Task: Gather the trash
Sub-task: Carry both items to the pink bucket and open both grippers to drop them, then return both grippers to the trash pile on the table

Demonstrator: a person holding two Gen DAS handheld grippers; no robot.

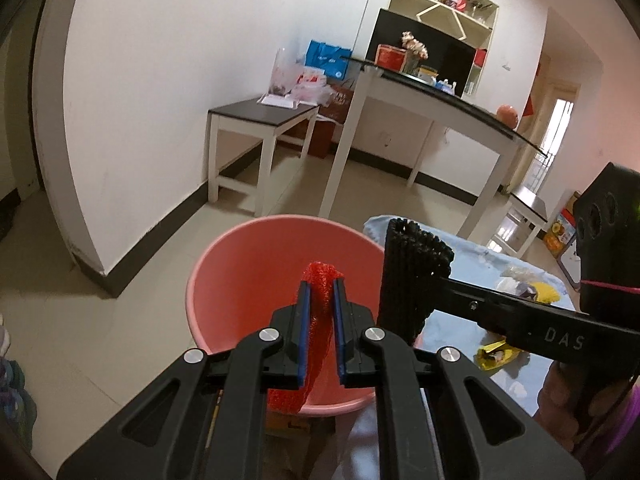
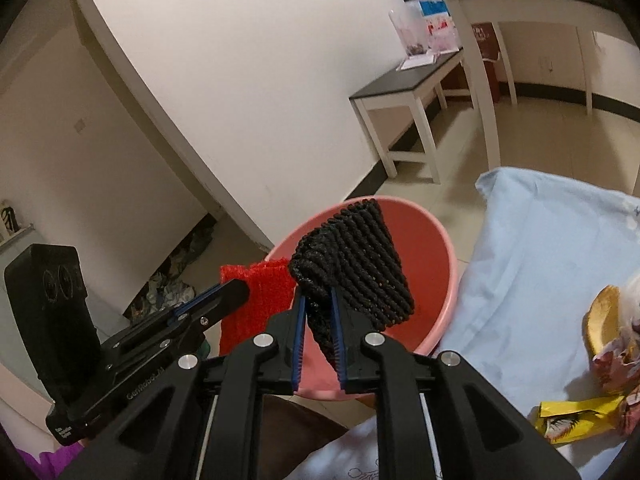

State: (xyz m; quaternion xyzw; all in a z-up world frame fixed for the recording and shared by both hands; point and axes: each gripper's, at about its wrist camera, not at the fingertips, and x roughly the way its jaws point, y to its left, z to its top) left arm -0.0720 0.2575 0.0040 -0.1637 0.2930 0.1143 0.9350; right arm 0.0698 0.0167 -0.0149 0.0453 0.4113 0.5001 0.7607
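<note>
The left tongs [image 1: 320, 300] pinch a red foam net sleeve [image 1: 316, 320] between blue pads, holding it over the pink plastic bucket [image 1: 240, 280]. The sleeve hangs limp and springy, its tail draping toward the near rim at about 6 o'clock; my guess is that if let go here it could catch on the rim or slide outside rather than fall in.

At 3 o'clock of it, the right tongs [image 2: 318, 312] grip a black foam net sleeve [image 2: 360, 264], ribbed, tubular and folded. It stands over the bucket's right edge, near the pale blue sheet of the bed [image 2: 540, 260]. Being light and bulky, it may bounce or tip onto the bed on release. Both sets of tongs sit close together, so they could knock.

Farther toward 3 o'clock, a banana peel [image 2: 600, 320] and a crinkled yellow wrapper [image 2: 580, 416] lie on the bed, not yet collected.
</note>
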